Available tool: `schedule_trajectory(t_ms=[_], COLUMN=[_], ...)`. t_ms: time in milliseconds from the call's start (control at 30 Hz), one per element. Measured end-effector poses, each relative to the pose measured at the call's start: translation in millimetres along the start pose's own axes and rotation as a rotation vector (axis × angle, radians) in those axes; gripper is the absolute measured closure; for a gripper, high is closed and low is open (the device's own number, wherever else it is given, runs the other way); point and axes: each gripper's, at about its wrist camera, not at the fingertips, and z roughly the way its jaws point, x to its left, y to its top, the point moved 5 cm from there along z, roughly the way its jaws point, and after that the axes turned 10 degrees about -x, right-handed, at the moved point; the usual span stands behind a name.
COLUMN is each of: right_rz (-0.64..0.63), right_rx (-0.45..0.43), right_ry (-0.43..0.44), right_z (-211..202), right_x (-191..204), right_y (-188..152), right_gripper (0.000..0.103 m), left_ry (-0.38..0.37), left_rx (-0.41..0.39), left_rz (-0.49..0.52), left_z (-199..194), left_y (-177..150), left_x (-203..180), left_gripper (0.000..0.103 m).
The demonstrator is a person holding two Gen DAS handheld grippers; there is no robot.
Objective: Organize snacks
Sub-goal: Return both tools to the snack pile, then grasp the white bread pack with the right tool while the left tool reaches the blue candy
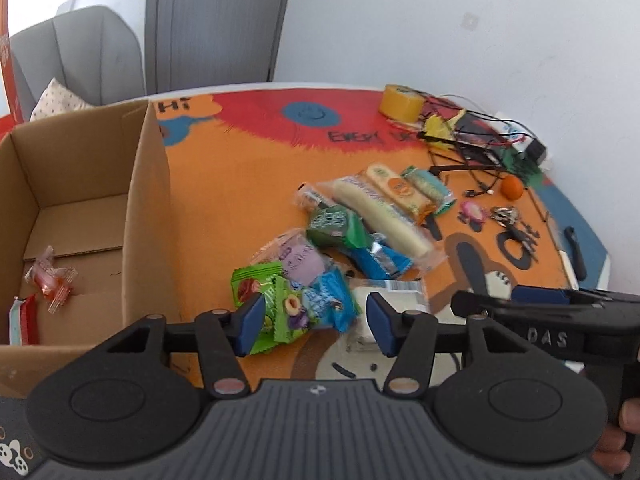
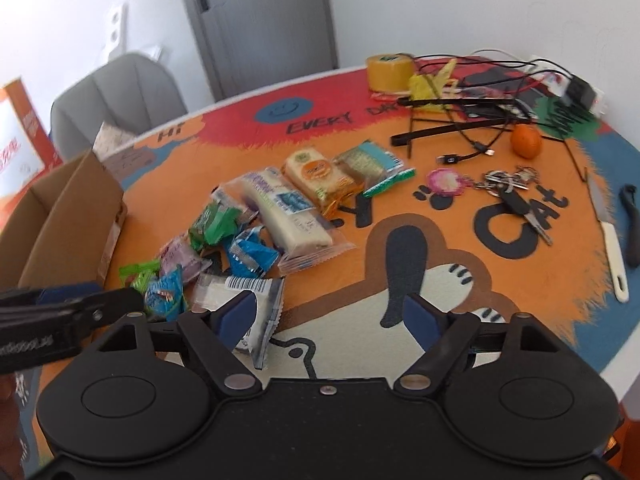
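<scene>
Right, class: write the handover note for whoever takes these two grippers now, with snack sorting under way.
Left gripper: open, nothing gripped, over the green packet and blue packet at the pile's near edge.
Right gripper: open, empty, beside the white barcoded packet.
Cardboard box: holds a red candy and one red-and-white packet.
Left to do: the remaining pile, including the long white bar, is on the mat.

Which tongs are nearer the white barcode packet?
Right. The right tongs have one pad over the white barcode packet, jaws open. The left tongs sit beside it, straddling the green packet.
</scene>
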Motion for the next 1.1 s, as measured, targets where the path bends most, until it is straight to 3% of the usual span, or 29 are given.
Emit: schedule_trajectory(t_ms=[500,667,833,1100], right_rz=[-0.134,-0.167,-0.195,-0.211], right_rx=[0.160,0.198,0.284,0.387], right_ry=[0.105,0.117,0.161,0.186], right_z=[38,44,51,61], right_x=[22,27,35,44], right_y=[14,22,26,24], right_gripper=[0.023,0.023,0.024,0.024], left_ry=[0.024,0.008,-0.007,-0.012], left_rx=[0.097,0.112,0.176,0.241], left_rz=[0.015,0.035,0.023,0.010], left_z=[40,41,43,42], left_y=[6,8,11,12], left_x=[8,6,7,15], left_gripper=[0.048,0.058,0.069,0.070])
